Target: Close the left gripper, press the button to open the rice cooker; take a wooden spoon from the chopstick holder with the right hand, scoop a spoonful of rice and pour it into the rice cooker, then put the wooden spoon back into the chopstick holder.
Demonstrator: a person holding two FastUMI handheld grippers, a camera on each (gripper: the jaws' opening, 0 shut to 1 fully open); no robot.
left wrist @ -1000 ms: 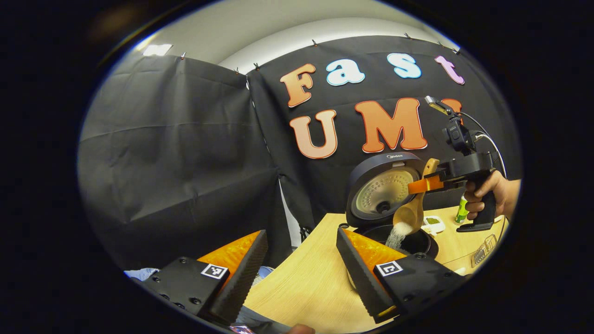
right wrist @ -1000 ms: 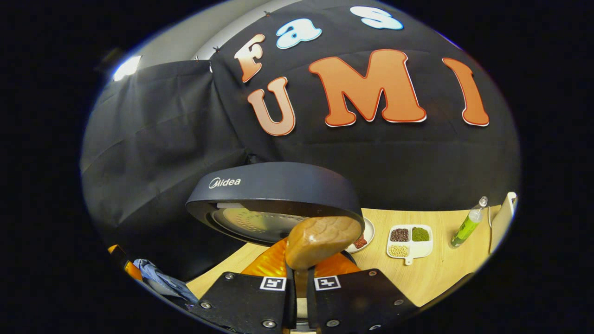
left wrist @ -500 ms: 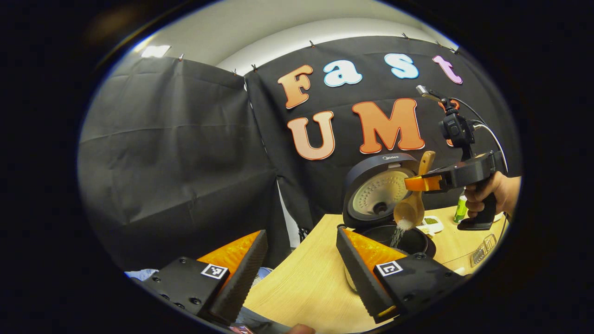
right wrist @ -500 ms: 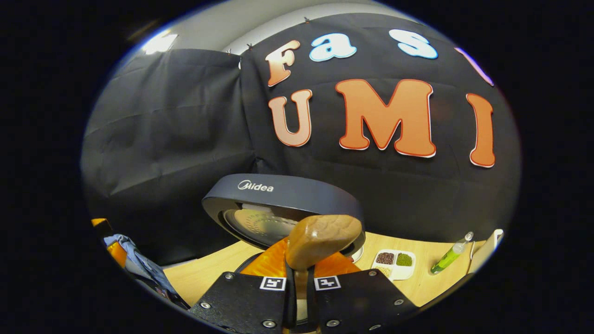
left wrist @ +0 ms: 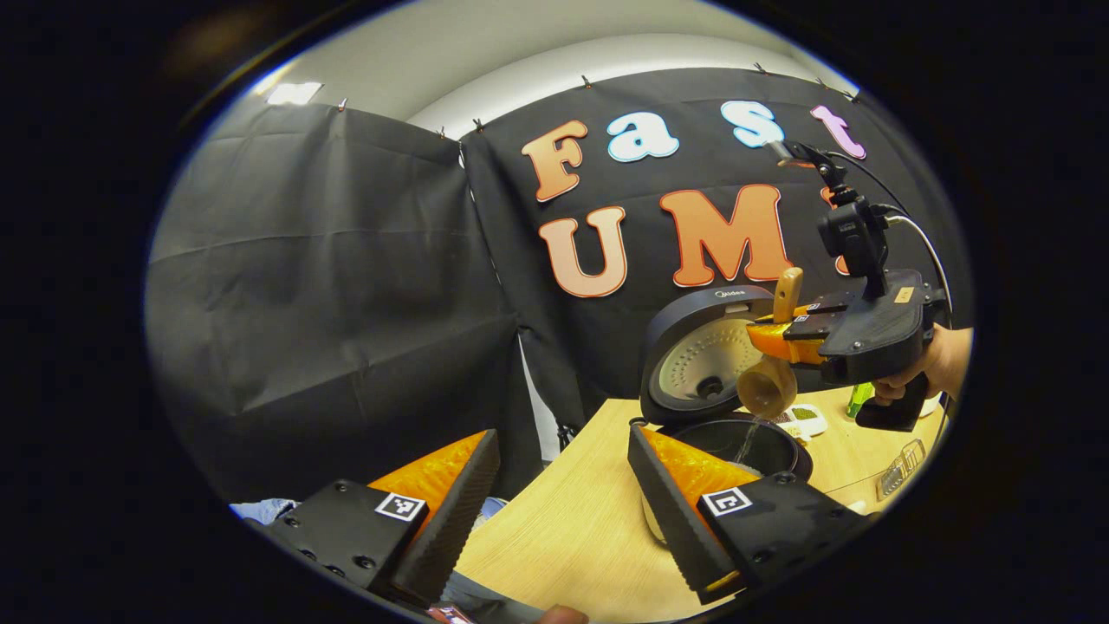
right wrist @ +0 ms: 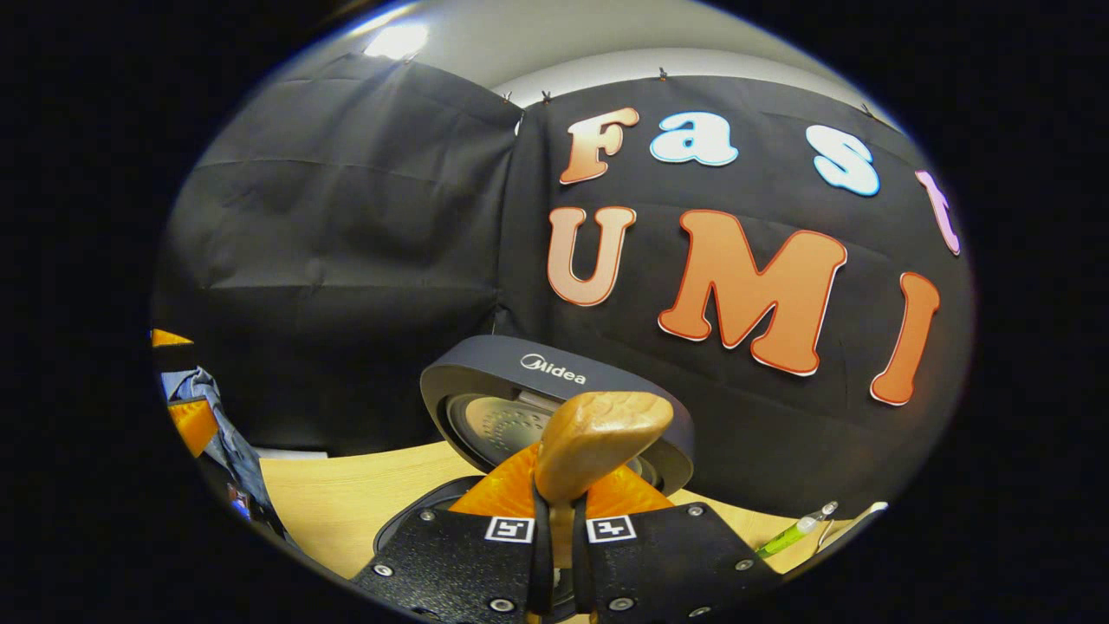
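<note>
- Rice cooker (left wrist: 719, 381): we count one, on the wooden table (left wrist: 572, 529), lid raised behind its open pot.
- We count one wooden spoon (left wrist: 771, 381), tipped above the pot, a thin stream of rice (left wrist: 743, 440) falling from it.
- Our right gripper (right wrist: 554, 529) has its jaws clamped tight on the spoon's handle.
- Our left gripper (left wrist: 563, 494) has its jaws spread wide, holding nothing, near the cooker.

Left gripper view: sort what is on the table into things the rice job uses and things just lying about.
In use:
- dark round rice cooker, lid up
- pale wooden spoon, tipped over the pot, in the right claw

Lying about:
- white divided dish of beans
- green bottle
- clear ridged tray
</note>
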